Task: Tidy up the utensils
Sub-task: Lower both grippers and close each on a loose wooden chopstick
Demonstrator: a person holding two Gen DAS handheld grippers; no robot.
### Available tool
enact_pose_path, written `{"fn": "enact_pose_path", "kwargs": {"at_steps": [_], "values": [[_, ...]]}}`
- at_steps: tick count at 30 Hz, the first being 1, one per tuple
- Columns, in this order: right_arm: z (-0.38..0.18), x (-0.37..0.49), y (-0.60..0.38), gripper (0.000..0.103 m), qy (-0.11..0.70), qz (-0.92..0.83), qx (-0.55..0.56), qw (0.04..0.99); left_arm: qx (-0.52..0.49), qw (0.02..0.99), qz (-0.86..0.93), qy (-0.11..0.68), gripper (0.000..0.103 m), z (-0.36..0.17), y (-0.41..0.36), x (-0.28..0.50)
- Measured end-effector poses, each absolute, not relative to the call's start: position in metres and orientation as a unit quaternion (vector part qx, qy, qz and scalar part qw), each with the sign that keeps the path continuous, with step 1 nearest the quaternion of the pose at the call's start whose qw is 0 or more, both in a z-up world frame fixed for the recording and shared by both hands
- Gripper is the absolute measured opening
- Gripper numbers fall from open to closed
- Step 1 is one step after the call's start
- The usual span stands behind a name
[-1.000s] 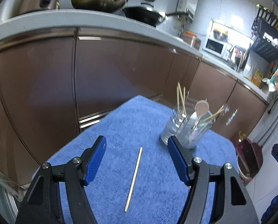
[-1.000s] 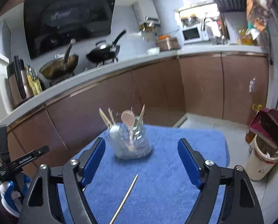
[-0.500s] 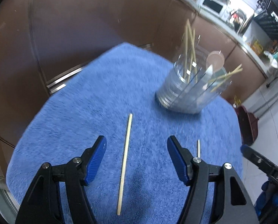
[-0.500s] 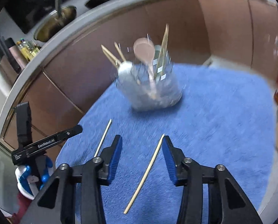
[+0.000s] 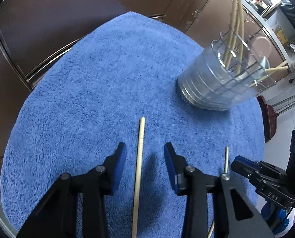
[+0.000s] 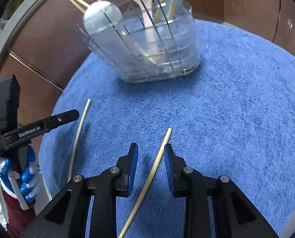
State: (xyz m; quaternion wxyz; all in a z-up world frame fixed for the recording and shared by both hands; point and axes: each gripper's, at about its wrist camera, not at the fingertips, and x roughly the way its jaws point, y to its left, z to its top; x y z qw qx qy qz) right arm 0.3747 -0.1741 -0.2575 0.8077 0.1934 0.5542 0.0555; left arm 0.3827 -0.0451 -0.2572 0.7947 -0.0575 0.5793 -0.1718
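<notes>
Blue fleecy towel (image 5: pixel 84 103) covers the tabletop in the left wrist view. A pale wooden chopstick (image 5: pixel 138 170) lies flat on it, running from the six o'clock edge up toward the centre, between the blue pads of the left tool (image 5: pixel 144 154). The jaws are closing, with clear towel on both sides of the stick, so nothing is pinched yet. A clear plastic utensil holder with divider slots (image 5: pixel 212 87) stands at two o'clock, well apart, with more chopsticks and a spoon in it. The tip of a second pale chopstick (image 5: pixel 226 158) shows at four o'clock, beside the right tool's black body.

In the right wrist view, that second chopstick (image 6: pixel 153 170) lies slanted between the blue pads of the right tool (image 6: pixel 150 150), its upper end close against the right-hand pad. These jaws are closing too, not yet gripping. The holder (image 6: pixel 147 45) fills twelve o'clock.

Risks, as I judge them: each stick is thin and lies low in soft pile, so pads closing too high may slide over it. The slanted stick may swivel or roll away if one pad touches first. With both tools close together, they could also knock each other.
</notes>
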Motion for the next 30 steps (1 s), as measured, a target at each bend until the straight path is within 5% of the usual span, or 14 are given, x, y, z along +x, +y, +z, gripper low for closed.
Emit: {"fn": "enact_pose_path", "kwargs": {"at_steps": [12,30], "values": [[-0.282,0.401,-0.159,0.021,0.584,0.045,0.178,0.791,-0.023,0.774,-0.179,0.607,0.012,-0.279,-0.058,0.405],[-0.288,0.406,-0.155,0.009,0.596,0.041,0.168,0.784,0.029,0.78,-0.153,0.606,0.005,-0.284,-0.089,0.414]]}}
